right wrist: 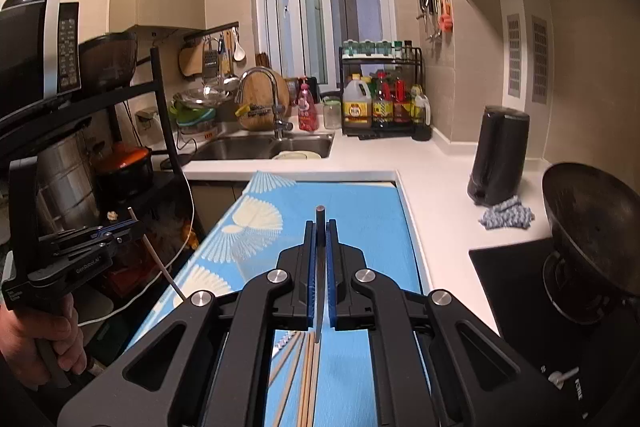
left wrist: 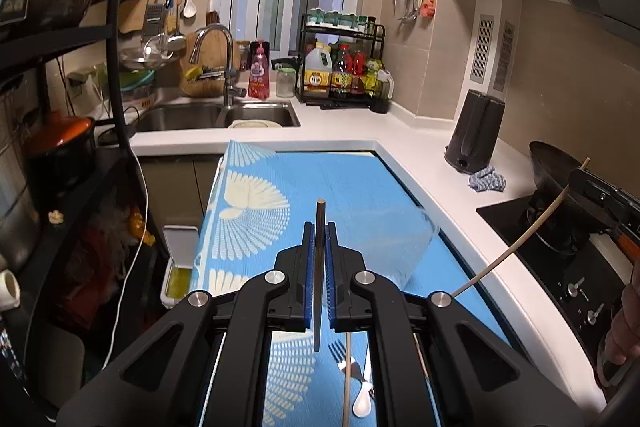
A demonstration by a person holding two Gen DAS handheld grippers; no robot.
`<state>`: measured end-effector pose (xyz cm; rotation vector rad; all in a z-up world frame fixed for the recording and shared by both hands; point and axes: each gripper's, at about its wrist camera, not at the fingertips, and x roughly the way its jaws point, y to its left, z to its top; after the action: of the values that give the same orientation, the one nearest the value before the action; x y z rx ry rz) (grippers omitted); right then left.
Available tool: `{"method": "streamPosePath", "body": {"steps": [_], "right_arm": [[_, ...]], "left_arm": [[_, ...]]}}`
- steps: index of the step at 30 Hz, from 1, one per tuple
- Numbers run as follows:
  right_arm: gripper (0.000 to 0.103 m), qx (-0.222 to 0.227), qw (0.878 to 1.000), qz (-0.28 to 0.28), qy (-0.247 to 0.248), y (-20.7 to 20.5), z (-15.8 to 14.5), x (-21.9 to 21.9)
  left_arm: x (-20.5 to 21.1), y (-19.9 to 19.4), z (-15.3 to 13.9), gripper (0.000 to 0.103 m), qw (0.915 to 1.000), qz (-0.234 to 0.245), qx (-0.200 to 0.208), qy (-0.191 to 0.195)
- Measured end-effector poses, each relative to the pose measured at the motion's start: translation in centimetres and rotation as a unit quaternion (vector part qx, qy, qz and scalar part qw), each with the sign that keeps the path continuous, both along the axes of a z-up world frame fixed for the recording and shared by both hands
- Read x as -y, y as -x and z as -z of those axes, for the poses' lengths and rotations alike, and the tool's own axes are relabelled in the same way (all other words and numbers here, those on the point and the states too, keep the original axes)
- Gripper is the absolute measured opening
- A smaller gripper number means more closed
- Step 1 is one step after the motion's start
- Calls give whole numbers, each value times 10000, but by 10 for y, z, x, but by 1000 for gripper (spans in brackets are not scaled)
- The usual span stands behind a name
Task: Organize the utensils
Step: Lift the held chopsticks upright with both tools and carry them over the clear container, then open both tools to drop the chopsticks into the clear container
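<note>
Each gripper is shut on a chopstick. My left gripper (left wrist: 319, 227) clamps a dark-tipped chopstick (left wrist: 320, 211) above the blue patterned mat (left wrist: 360, 187); it also shows in the right wrist view (right wrist: 120, 227). My right gripper (right wrist: 320, 225) clamps another chopstick (right wrist: 320, 215); in the left wrist view it (left wrist: 596, 195) holds a long pale chopstick (left wrist: 520, 247) over the stove edge. On the mat lie a fork (left wrist: 338, 351), a white spoon (left wrist: 362, 403), a chopstick (left wrist: 347, 379) and several wooden chopsticks (right wrist: 306, 379).
White counter (left wrist: 420, 147) wraps the mat. A black kettle (left wrist: 474, 131), a blue cloth (left wrist: 486, 179) and a wok (right wrist: 592, 219) on the stove (right wrist: 520, 287) stand right. Sink (left wrist: 216, 115) and bottle rack (left wrist: 344, 67) at back. A black shelf (left wrist: 60, 147) stands left.
</note>
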<state>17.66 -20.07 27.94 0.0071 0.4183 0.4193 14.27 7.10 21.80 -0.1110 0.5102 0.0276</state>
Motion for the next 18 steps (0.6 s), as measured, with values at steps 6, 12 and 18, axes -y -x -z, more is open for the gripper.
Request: {"method": "streamPosePath", "body": {"steps": [6,12,18], "right_arm": [[5,364,9992,-131,-123,-18,-48,-11],[5,734,9970,-142,-187,-37,-79,-26],[5,440,9986,-87,-279,-67,-40,-35]], "left_arm": [[0,-18,-54,5,9993,52,352,-79],[6,-42,-100,5,9967,76,802,-120],[21,-87,-73,5,9982,330,494,-58]]}}
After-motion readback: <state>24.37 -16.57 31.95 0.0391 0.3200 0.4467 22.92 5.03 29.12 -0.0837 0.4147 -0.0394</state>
